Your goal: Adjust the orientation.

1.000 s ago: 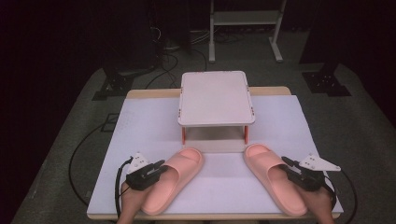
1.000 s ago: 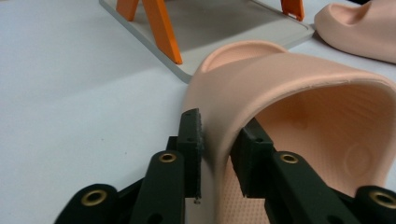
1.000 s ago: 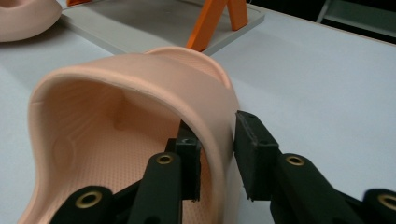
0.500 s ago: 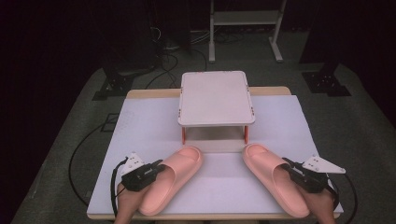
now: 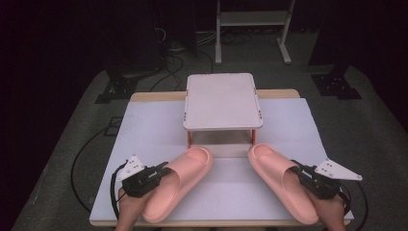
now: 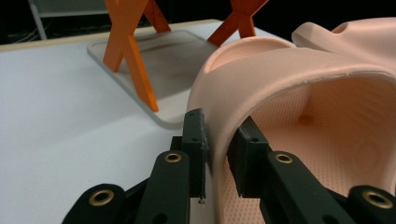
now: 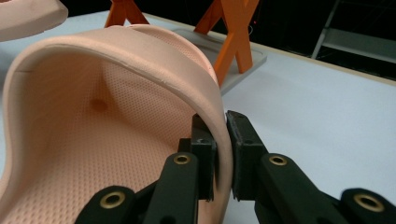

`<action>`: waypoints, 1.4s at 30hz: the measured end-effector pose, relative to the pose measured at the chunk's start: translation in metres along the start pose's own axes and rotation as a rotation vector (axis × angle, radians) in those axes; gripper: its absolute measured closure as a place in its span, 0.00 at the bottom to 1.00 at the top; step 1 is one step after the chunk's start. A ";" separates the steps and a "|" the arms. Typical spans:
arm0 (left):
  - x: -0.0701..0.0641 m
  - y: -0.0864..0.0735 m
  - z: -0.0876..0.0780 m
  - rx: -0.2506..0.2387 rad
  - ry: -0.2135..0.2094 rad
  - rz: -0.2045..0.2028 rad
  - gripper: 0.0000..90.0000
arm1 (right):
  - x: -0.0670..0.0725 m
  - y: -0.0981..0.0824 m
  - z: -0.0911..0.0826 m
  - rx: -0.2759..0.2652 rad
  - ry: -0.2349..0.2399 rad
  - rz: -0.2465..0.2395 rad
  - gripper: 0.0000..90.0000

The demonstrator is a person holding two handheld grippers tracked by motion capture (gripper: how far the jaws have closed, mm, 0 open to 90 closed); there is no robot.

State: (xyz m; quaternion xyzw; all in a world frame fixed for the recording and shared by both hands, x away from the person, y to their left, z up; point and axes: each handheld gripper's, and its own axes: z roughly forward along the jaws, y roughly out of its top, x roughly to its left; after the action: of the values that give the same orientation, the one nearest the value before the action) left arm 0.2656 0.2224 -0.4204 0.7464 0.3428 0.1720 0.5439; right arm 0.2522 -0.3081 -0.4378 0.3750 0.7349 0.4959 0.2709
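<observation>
Both pink slides sit near the tabletop's front edge: left gripper [image 5: 161,169] pinches the left slide's [image 5: 178,185] strap, right gripper [image 5: 299,172] pinches the right slide's [image 5: 279,185] strap.

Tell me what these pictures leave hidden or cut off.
- High view: the rack's lower shelf lies under its top; the left slipper's heel is cut by the bottom edge.
- Left hand-held gripper view: the slipper's strap hides its toe.
- Right hand-held gripper view: the right slipper's strap hides its toe; the rack's top is cut off.
</observation>
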 end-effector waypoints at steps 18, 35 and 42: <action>-0.003 0.027 -0.015 -0.052 -0.033 0.017 0.86 | 0.016 0.032 -0.016 -0.088 -0.006 0.007 0.91; -0.007 0.058 -0.029 -0.092 -0.052 0.054 0.87 | 0.027 0.065 -0.024 -0.137 -0.003 -0.016 0.91; -0.007 0.073 -0.031 -0.112 -0.063 0.063 0.87 | 0.027 0.081 -0.025 -0.150 0.003 -0.019 0.91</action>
State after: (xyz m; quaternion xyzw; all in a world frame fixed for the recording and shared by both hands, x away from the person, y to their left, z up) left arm 0.2645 0.2265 -0.3409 0.7303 0.2918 0.1844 0.5894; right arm 0.2401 -0.2804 -0.3535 0.3459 0.6995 0.5476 0.3020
